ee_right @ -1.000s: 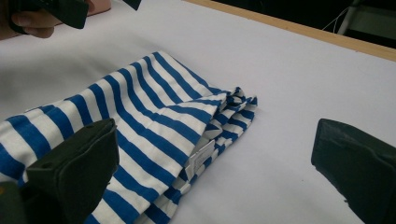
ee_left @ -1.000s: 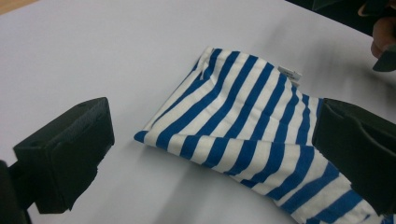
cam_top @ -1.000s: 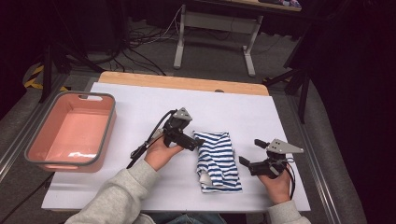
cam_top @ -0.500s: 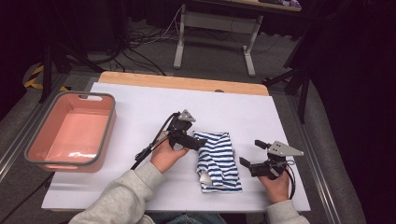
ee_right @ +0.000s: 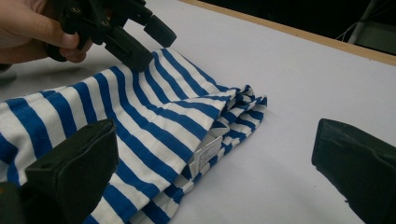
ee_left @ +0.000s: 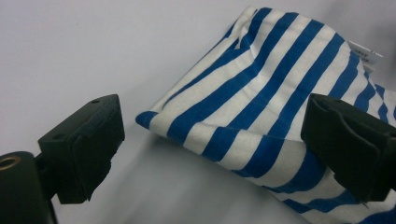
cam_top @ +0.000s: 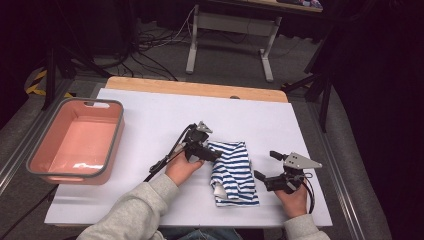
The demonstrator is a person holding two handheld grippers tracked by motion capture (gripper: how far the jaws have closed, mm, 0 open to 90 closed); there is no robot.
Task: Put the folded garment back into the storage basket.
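Note:
A folded blue-and-white striped cloth (cam_top: pixel 232 172) lies on the white table cover, a white tag (cam_top: pixel 218 189) at its near-left edge. My left gripper (cam_top: pixel 214 151) is low at the cloth's far-left corner. In the left gripper view the striped cloth (ee_left: pixel 261 98) has its corner between the wide jaws of that gripper (ee_left: pixel 219 135), which have just been closing a little without pressing it. The right gripper view shows the left gripper (ee_right: pixel 147 44) with one finger on the stripes (ee_right: pixel 140 112). My right gripper (cam_top: pixel 266 165) stands open just right of the cloth, nothing in it (ee_right: pixel 217 172).
A pink bin (cam_top: pixel 75 145) with a grey rim stands at the table's left edge. The table's wooden back edge (cam_top: pixel 195 89) runs behind the white cover. Metal rails border both sides, and cables and a stand's legs lie on the floor beyond.
My left gripper has sunk and moved right, onto the cloth's far-left corner. The right gripper and the cloth have stayed put.

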